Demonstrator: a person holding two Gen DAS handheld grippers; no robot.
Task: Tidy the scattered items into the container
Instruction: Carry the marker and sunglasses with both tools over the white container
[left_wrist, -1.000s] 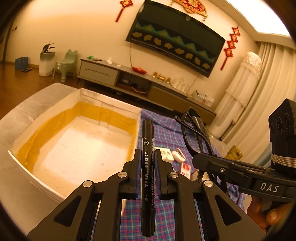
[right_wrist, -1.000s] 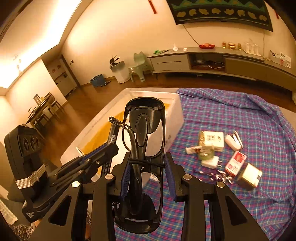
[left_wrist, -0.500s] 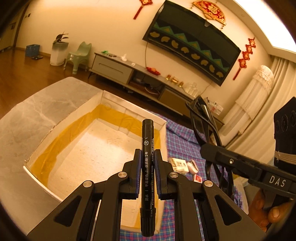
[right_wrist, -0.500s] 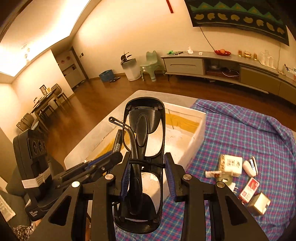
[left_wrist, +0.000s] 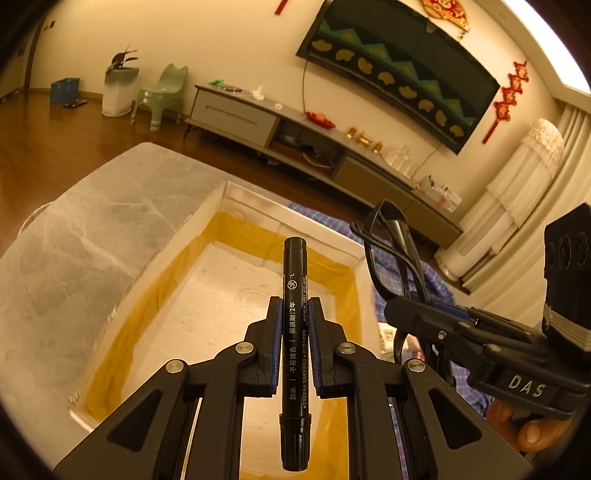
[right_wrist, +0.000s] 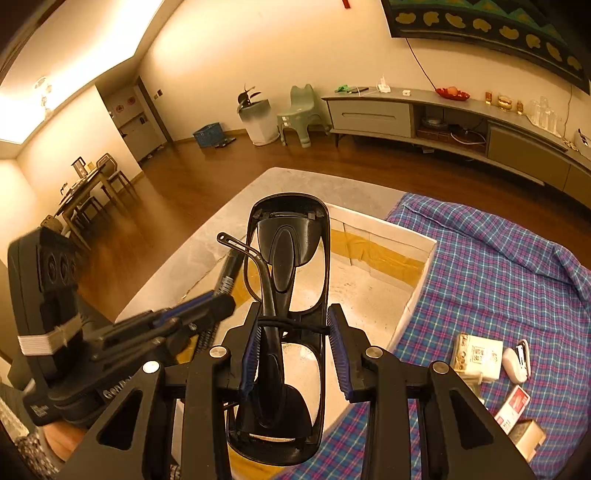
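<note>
My left gripper (left_wrist: 294, 325) is shut on a black marker pen (left_wrist: 294, 332), held upright above the white foam box (left_wrist: 221, 280) with yellow tape inside. My right gripper (right_wrist: 294, 332) is shut on black folded glasses (right_wrist: 288, 280) and holds them above the same box (right_wrist: 369, 291). The right gripper with the glasses (left_wrist: 391, 254) shows at the right of the left wrist view; the left gripper (right_wrist: 207, 306) shows at the left of the right wrist view. The box holds nothing I can see.
The box stands on a grey marble table (left_wrist: 92, 236). A blue plaid cloth (right_wrist: 498, 277) lies to its right with several small items: a white carton (right_wrist: 480, 356), a white stapler (right_wrist: 517, 363), a red pack (right_wrist: 515, 406). A TV cabinet (right_wrist: 443, 122) is beyond.
Both grippers have moved left, from over the cloth to over the box, still holding the marker and the glasses. The small items have slid towards the right edge of the right wrist view.
</note>
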